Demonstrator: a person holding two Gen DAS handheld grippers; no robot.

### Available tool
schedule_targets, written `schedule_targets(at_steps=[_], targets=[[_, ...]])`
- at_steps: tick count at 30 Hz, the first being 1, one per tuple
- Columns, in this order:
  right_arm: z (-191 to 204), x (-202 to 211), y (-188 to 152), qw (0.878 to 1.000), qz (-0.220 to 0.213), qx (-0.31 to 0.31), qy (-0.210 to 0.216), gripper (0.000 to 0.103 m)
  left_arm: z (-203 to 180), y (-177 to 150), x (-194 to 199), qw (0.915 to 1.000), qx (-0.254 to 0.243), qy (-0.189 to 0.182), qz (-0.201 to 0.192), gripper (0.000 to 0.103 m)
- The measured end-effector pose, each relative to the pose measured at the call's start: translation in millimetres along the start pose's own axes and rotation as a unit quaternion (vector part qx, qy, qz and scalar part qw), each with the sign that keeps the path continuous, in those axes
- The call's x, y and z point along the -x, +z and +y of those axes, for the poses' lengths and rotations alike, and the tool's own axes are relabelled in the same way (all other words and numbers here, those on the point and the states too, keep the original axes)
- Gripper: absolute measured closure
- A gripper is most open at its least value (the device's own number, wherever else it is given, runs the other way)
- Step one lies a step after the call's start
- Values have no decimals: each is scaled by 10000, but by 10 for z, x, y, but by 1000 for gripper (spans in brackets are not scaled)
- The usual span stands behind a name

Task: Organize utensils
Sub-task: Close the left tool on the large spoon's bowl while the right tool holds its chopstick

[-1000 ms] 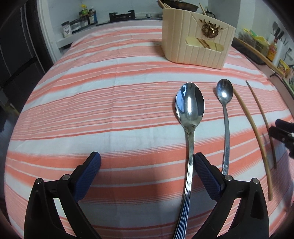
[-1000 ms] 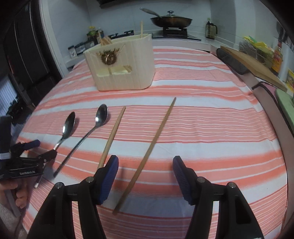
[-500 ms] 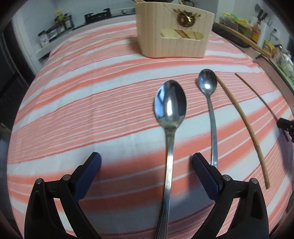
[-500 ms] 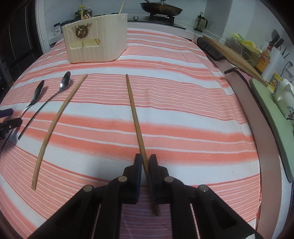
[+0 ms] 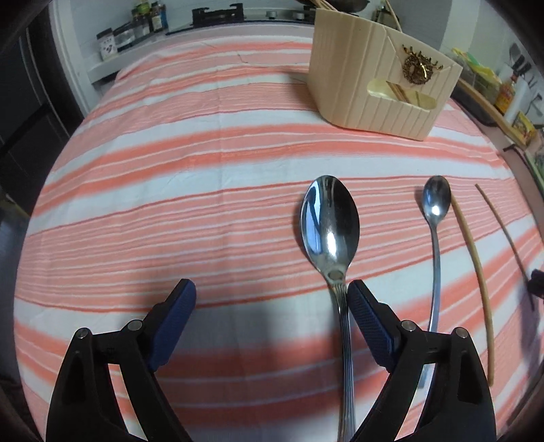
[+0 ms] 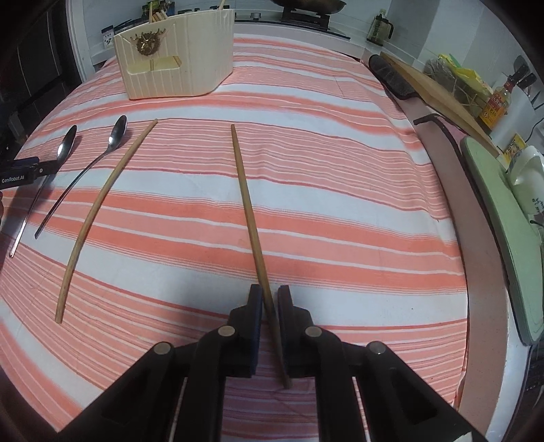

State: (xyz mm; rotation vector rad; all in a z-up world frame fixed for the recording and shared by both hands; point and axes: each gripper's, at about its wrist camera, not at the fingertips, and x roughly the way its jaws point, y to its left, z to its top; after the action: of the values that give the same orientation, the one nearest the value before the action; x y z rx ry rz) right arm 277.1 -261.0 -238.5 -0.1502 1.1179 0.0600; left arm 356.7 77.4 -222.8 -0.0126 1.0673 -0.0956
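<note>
My right gripper [image 6: 270, 297] is shut on a dark wooden chopstick [image 6: 246, 200] near its thick end; the stick points away over the striped cloth. A lighter chopstick [image 6: 98, 204] lies to its left, then a small spoon [image 6: 112, 142] and a big spoon [image 6: 66, 144]. My left gripper [image 5: 272, 295] is open and low over the cloth, with the big spoon's [image 5: 329, 221] handle just inside its right finger [image 5: 367, 316]. The small spoon [image 5: 437, 207] and light chopstick [image 5: 476, 265] lie to the right. The cream utensil holder [image 5: 377, 88] stands at the back and also shows in the right wrist view [image 6: 180, 57].
The table wears an orange and white striped cloth [image 5: 204, 170]. A wooden board [image 6: 438, 91], a green board [image 6: 503, 217] and bottles [image 6: 496, 102] line the right counter. Spice jars [image 5: 136, 27] and a stove stand behind the table.
My right gripper closed on the dark chopstick a second ago and still holds it. My left gripper moved forward along the big spoon's handle and stays open.
</note>
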Motion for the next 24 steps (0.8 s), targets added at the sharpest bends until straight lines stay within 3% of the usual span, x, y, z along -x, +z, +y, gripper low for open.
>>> schedule_targets(at_steps=[2,4,6,12,15,17,18,19,20,24], targets=[[-19,44,55,9997,25,113,199,56,108,-60,61,9997,151,-178,53,10],[-28,28,135,9991,114,227,349,56,112,-91,101,9986,223,-464,92,10],[-23,-46,247,9981,235,269,503,56,11,-66,88,9985,127,-515,99,10],[169,-370,607,9945,466,666,668,56,-376,131,-166,9986,-373,335,156,9],[224,-459,820,9941,339,755,707,54,-413,274,-245,9987,-286,356,205,9],[245,-548,1007,9940,268,728,768,54,-419,376,-300,9991,-229,225,261,17],[245,-587,1107,9944,220,679,779,62,-422,405,-301,9993,-219,196,230,21],[241,-628,1213,9954,178,587,730,72,-438,430,-291,9993,-257,192,174,38],[232,-660,1312,9964,152,512,653,98,-448,449,-267,9994,-311,127,115,61],[196,-516,1479,9969,-194,135,749,97,-342,472,-220,9993,-290,-202,105,61]])
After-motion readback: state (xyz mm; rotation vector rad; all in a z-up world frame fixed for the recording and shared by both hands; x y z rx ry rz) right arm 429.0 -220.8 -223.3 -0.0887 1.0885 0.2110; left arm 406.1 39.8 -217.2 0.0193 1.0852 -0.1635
